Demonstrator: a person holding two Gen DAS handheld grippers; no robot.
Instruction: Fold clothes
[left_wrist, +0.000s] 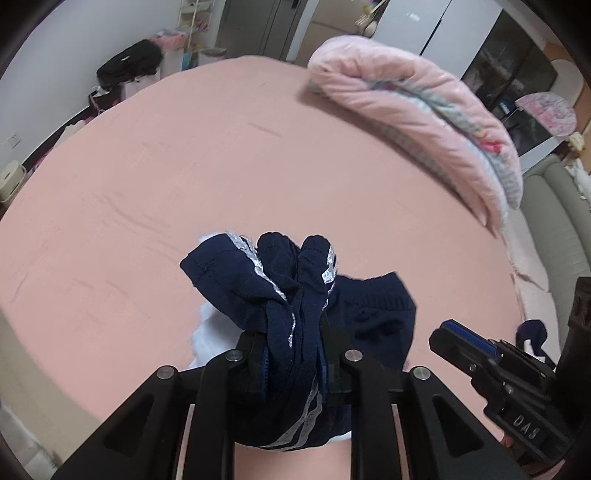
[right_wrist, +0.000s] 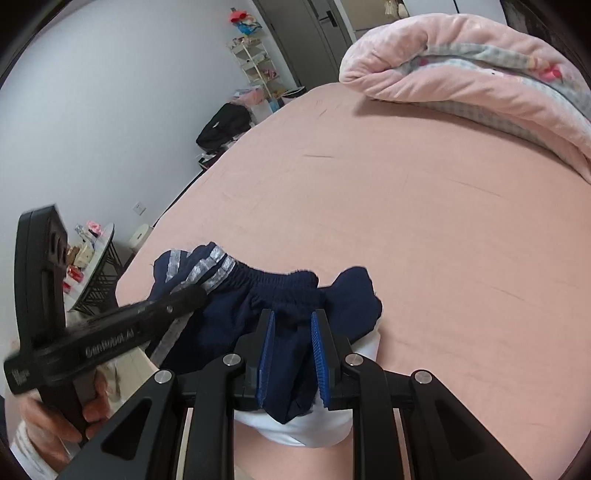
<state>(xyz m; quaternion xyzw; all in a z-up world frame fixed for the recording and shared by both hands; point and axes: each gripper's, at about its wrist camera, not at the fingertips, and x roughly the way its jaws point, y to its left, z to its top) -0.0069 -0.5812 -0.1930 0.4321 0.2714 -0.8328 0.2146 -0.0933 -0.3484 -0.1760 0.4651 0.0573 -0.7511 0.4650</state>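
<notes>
Navy shorts (left_wrist: 295, 295) with silver side stripes and a white lining lie bunched at the near edge of the pink bed (left_wrist: 184, 177). My left gripper (left_wrist: 295, 354) is shut on a bunched striped part of the shorts. My right gripper (right_wrist: 293, 332) has its blue pads (right_wrist: 266, 354) part way closed around the navy fabric below the waistband (right_wrist: 273, 280); a gap shows between them. The right gripper shows in the left wrist view (left_wrist: 491, 354) at the right, and the left gripper shows in the right wrist view (right_wrist: 195, 295), its tip at the striped edge.
A rolled pink quilt (left_wrist: 424, 107) lies at the far right of the bed. A black bag (left_wrist: 129, 66) and a white shelf (right_wrist: 255, 59) stand by the far wall. A small table (right_wrist: 92, 254) stands left of the bed. A grey headboard (left_wrist: 554, 229) is at the right.
</notes>
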